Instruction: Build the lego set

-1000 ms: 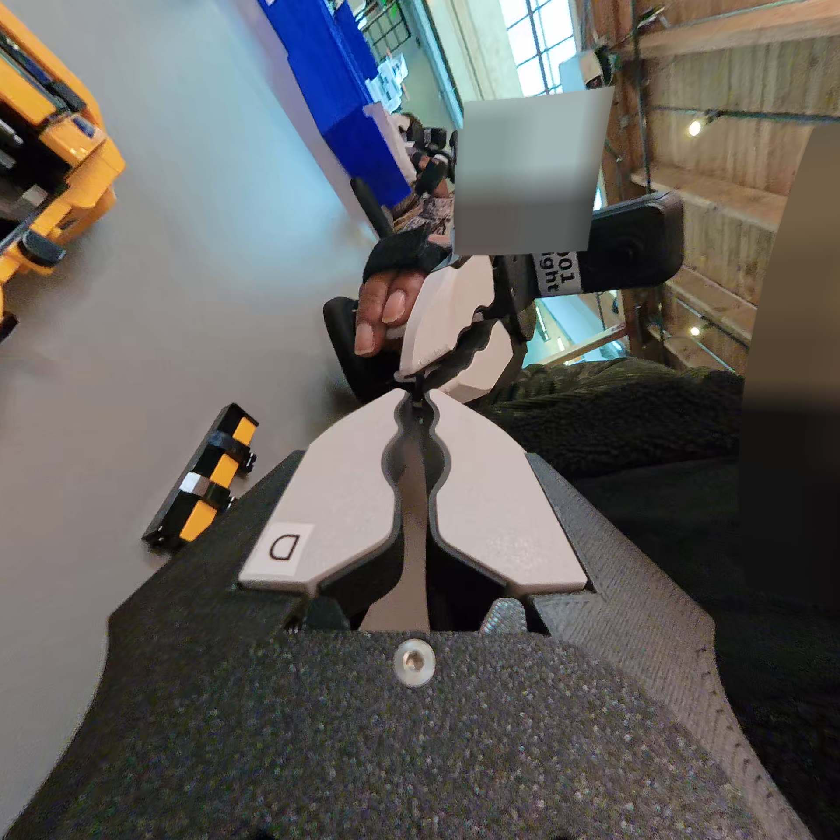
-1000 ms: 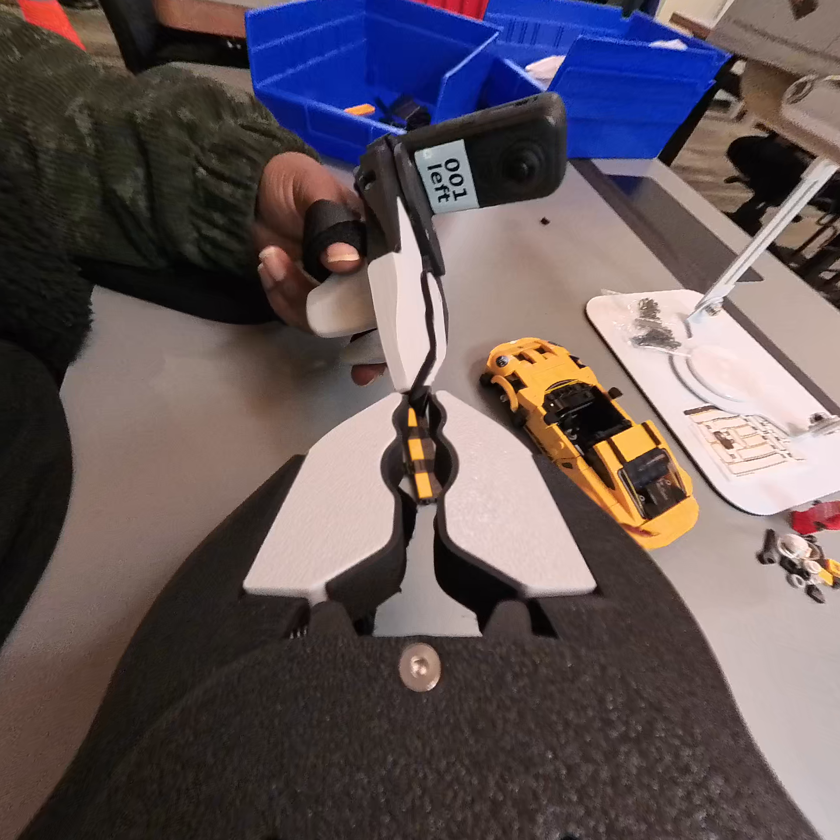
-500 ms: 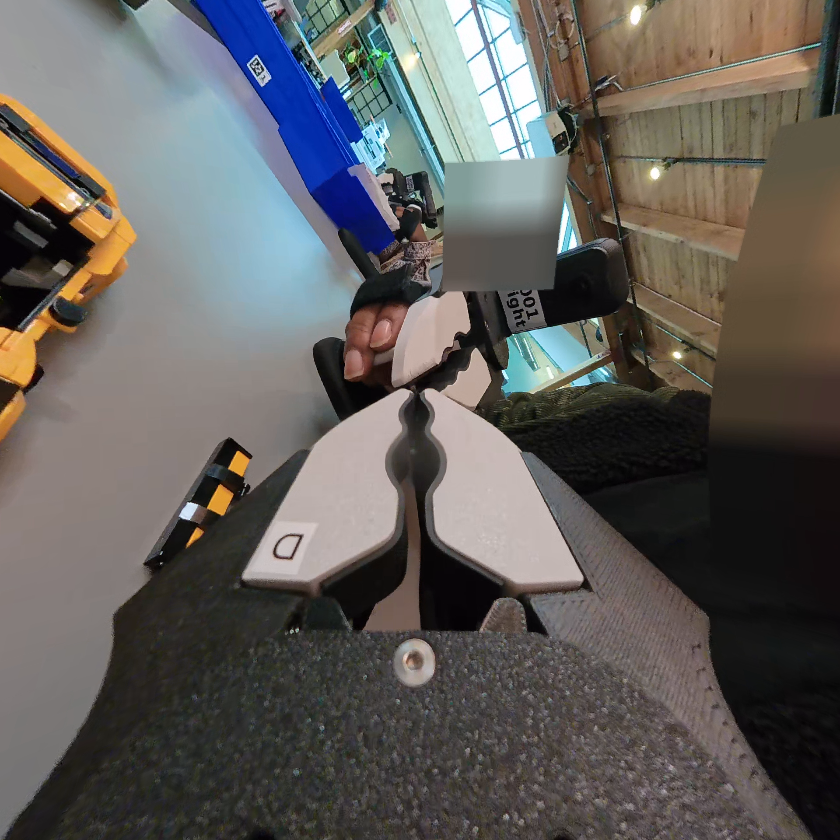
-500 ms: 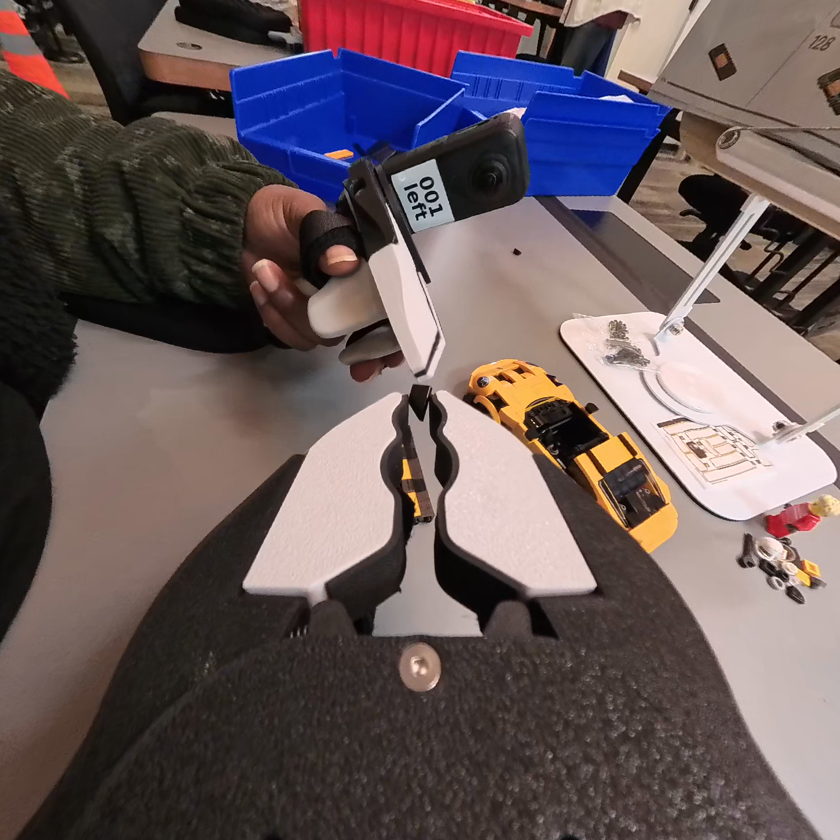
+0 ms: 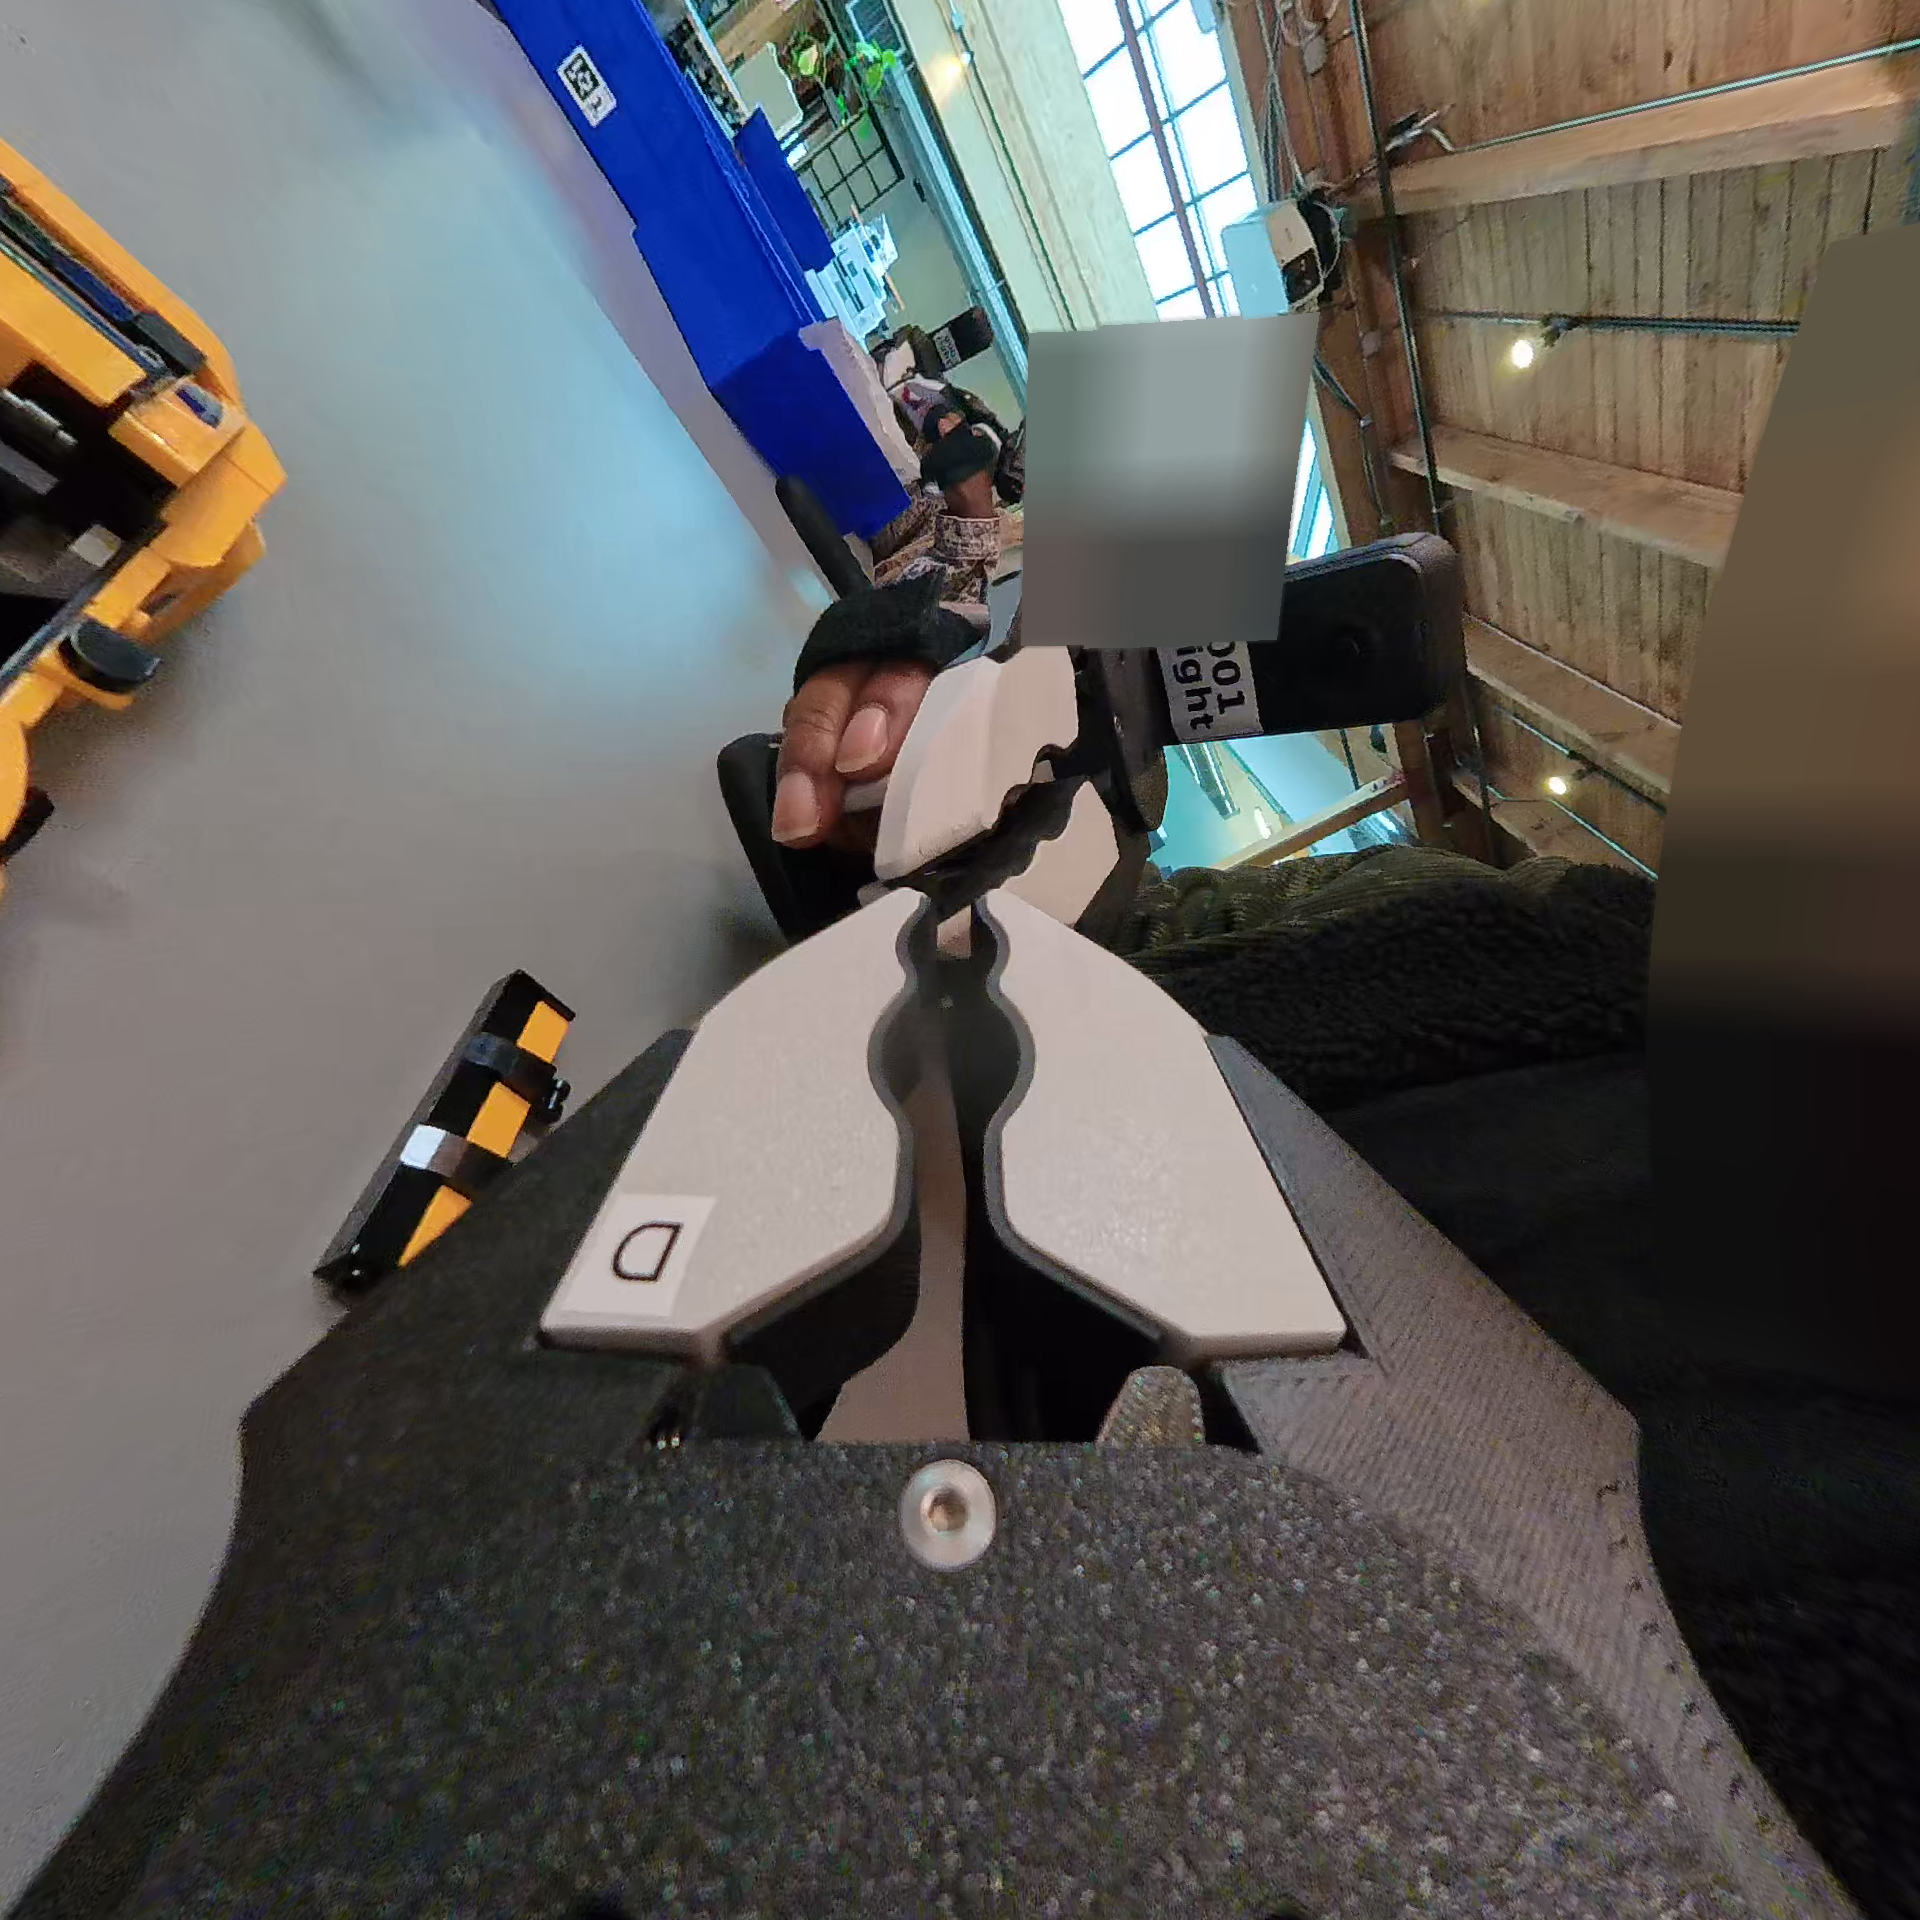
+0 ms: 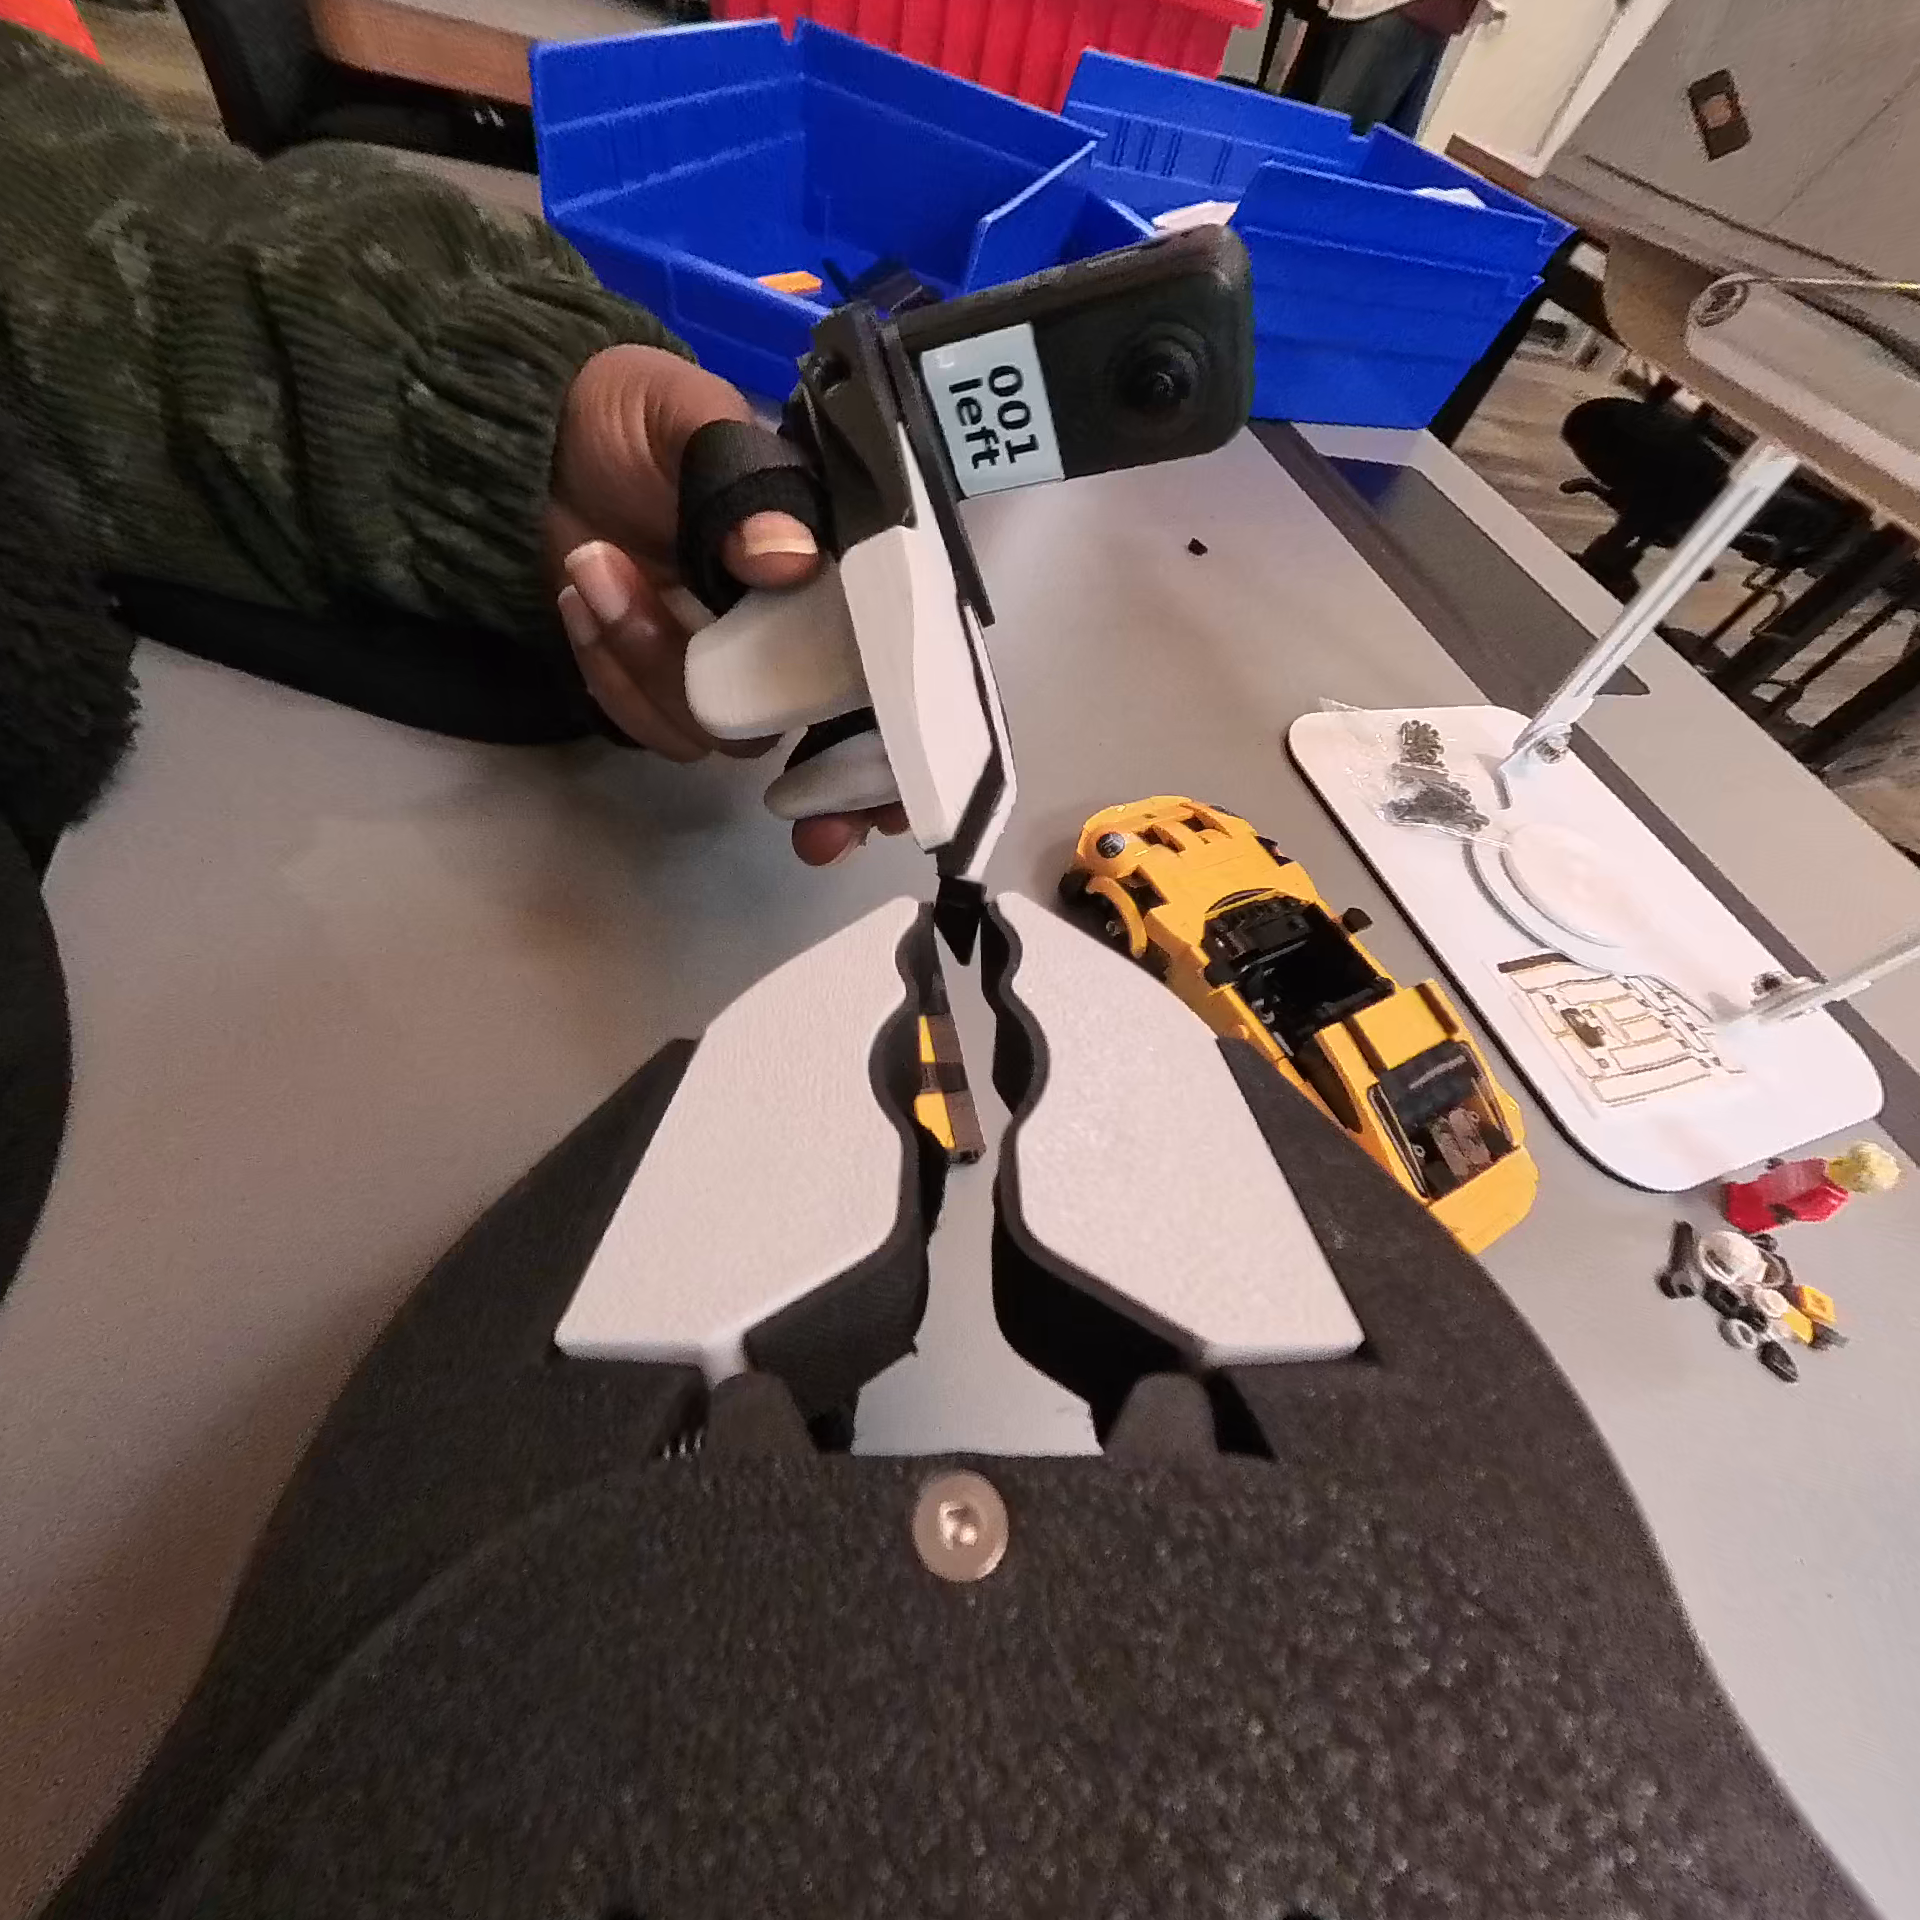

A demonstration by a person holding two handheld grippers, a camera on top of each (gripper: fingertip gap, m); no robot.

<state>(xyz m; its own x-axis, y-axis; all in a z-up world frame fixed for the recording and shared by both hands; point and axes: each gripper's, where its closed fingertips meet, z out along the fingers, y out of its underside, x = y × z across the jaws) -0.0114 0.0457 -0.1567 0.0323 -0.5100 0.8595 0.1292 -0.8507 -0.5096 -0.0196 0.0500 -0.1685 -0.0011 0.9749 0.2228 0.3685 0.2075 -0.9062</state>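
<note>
My right gripper is shut on a small black lego piece and holds it above the grey table. My left gripper meets it tip to tip from above. Its jaws are almost closed, with the same dark piece pinched between their tips. The left gripper also shows in the right wrist view, and the right gripper in the left wrist view. A black and yellow striped lego bar lies flat on the table below; it shows through the right jaws' gap. The yellow lego car stands to the right.
A white board at the right carries a bag of small parts, a sticker sheet and a lamp stand. A red minifigure and a pile of small loose pieces lie in front of it. Blue bins stand at the back. The tips of both grippers are at nearly the same place. The red minifigure sits 25 cm or so from the ends of my right fingers.
Half a second ago the left gripper's tips were fully closed and just above the small piece. Now they are down on it, slightly parted. The striped bar and the car have not moved.
</note>
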